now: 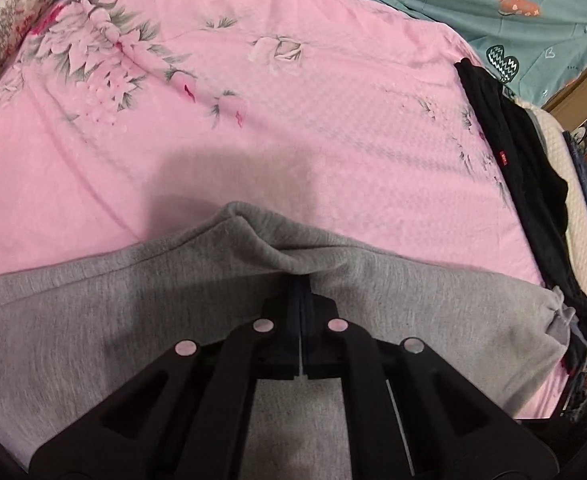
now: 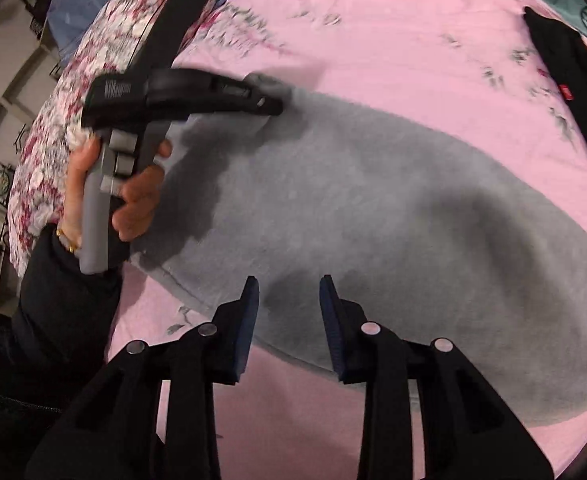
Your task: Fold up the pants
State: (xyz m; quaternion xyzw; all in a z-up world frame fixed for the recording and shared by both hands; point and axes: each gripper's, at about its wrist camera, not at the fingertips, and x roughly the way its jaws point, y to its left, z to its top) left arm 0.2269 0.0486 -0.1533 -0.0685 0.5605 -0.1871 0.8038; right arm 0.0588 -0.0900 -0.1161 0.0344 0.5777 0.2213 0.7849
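Left gripper [image 1: 301, 280]: jaws pressed together, pinching a raised fold of the grey pants [image 1: 113, 320] at their far edge; cloth puckers up around the tips. In the right wrist view the same gripper [image 2: 271, 106] reaches in from the left and bites the far end of the pants [image 2: 373, 208], with the left hand [image 2: 133, 200] wrapped round its grey handle and a dark sleeve [image 2: 61, 300] behind it.

Right gripper [image 2: 289, 292]: jaws partly apart, hanging over the near edge of the pants; nothing pinched between the pads, though the picture is blurred and whether the tips touch the cloth is hard to tell.

Pants lie spread flat across the pink floral bedspread [image 1: 253, 120], running from upper left to lower right in the right wrist view.

Black garment [image 1: 525, 184] with a small red tag lies at the bedspread's right edge, apart from the pants. Teal patterned sheet [image 1: 473, 12] beyond. Red-and-white floral pillow [image 2: 105, 36] at far left
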